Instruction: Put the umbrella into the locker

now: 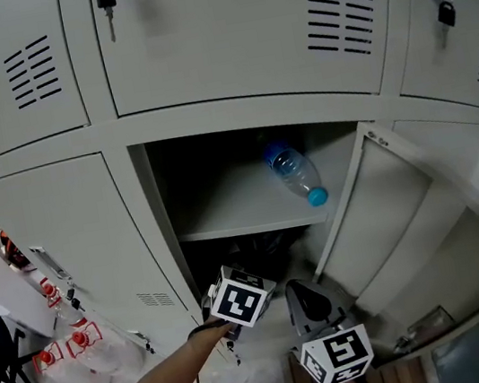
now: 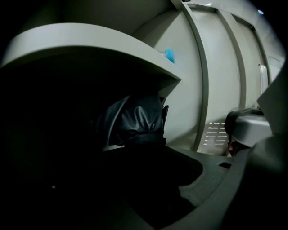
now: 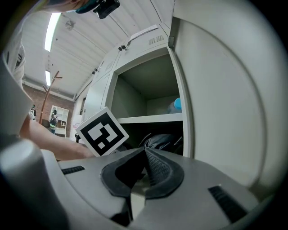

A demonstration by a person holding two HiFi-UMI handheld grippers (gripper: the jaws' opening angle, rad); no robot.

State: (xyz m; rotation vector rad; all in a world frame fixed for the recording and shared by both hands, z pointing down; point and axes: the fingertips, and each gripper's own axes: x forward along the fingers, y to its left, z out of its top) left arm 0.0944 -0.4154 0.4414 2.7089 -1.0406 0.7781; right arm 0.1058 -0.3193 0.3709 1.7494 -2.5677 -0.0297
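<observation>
Jaws of your right gripper (image 3: 144,155), nearest at five o'clock: together, empty. Left gripper (image 1: 239,295), six o'clock: jaws apart at the lower compartment of the locker (image 1: 147,220), umbrella (image 2: 135,119) just beyond, under the shelf (image 1: 246,229). Placing looks done; withdraw your left without snagging fabric.

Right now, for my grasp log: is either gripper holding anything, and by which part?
Right gripper: shut, empty. Left gripper: jaws wide at the umbrella, by its bunched fabric; too dark to tell whether they grip.
</observation>
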